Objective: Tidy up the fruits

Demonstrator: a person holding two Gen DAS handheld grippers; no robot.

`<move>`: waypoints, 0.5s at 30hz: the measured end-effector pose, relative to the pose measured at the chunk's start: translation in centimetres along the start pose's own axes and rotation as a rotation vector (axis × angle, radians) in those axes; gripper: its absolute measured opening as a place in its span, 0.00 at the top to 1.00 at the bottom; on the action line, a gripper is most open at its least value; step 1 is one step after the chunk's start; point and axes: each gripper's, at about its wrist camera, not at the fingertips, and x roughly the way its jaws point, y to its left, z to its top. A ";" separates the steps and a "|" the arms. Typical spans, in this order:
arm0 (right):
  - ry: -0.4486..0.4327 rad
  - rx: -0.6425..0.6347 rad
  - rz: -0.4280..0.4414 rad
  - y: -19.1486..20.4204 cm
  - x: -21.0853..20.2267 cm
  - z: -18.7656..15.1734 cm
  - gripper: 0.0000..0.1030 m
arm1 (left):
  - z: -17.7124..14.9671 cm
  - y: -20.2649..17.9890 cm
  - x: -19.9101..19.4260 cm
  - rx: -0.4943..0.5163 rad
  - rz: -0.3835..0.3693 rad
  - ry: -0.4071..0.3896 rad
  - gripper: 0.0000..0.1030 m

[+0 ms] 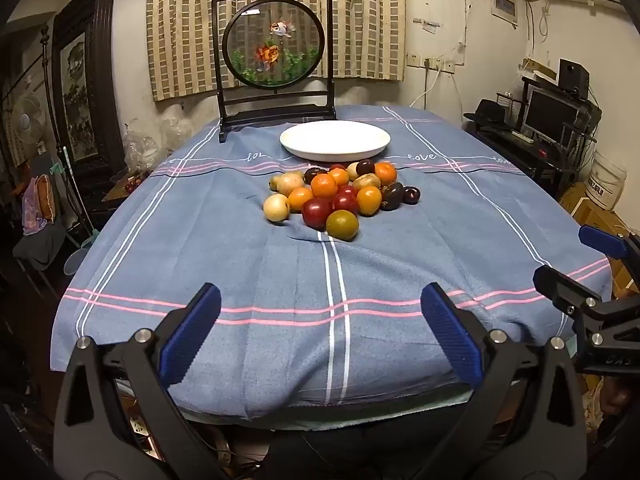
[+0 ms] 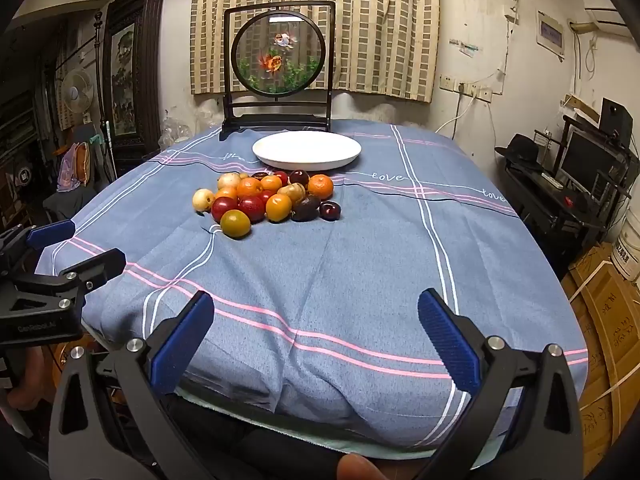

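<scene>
**Both grippers wide, fruit pile dead ahead**

Nearest the lens: left gripper, blue ribbed pads spread wide, nothing between them, hovering over the near edge of the tabletop under its blue cloth with pink and white stripes. Same story for the right gripper: spread wide, empty, parked at the near edge. Each visible at the margin of the other's view, so side by side, level with one another.

Straight ahead, well apart from both: heap of small round fruits, orange, red, dark purple and pale yellow, bunched tight and touching. Front-most, an olive-green round fruit, resting against a red round fruit. At the pile's left flank, a pale yellow round fruit; at the right flank, a dark purple round fruit.

Just behind the pile, a shallow round white plate, bare, likely the destination. Behind that, a black-framed round goldfish screen, upright.

Key relation: pile a touch right of centre for the left gripper, left of centre for the right gripper, so roughly between the two, neither clearly nearer. No long axis to fuss over; round fruit, any approach angle workable. Olive-green one the easiest first pick, judged from its free front side. Risk: nudging neighbours and sending them rolling.
</scene>
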 end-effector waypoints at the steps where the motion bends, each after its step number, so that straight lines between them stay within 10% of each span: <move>1: 0.000 -0.001 0.000 0.0 0.0 0.0 0.01 | 0.0 0.0 0.0 0.002 -0.006 -0.002 0.02; 15: -0.008 -0.003 0.005 -0.1 0.1 0.1 0.01 | -1.2 0.4 -0.1 -0.005 0.018 0.008 0.02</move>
